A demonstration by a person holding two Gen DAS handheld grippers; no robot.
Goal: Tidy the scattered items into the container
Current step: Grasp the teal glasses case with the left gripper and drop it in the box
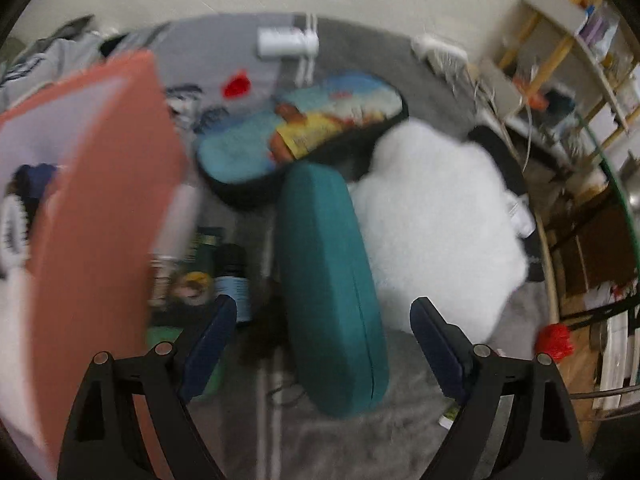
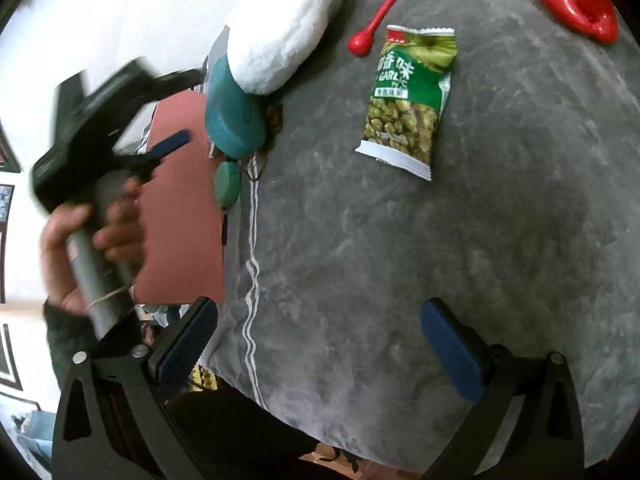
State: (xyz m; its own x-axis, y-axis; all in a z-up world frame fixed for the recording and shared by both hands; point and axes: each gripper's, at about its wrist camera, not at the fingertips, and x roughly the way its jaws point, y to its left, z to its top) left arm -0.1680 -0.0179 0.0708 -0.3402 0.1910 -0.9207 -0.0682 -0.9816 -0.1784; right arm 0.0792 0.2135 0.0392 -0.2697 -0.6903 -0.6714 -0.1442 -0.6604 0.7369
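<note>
Both grippers' jaws are seen spread wide, nothing held: the left gripper (image 1: pixel 324 320) around a teal glasses case (image 1: pixel 332 292), the right gripper (image 2: pixel 320 332) above grey fabric (image 2: pixel 400 280) where a garlic pea packet (image 2: pixel 408 100) lies. A salmon-walled container (image 1: pixel 92 216) beside the case holds blurred items.

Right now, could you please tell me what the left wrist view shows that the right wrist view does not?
Only the left wrist view shows the black oval case with a colourful printed top and the white power strip.

Only the right wrist view shows the green garlic pea snack packet, the red plastic spoon and the person's left hand.

Both show the teal hard-shell case, the white fluffy plush and the pink box.
</note>
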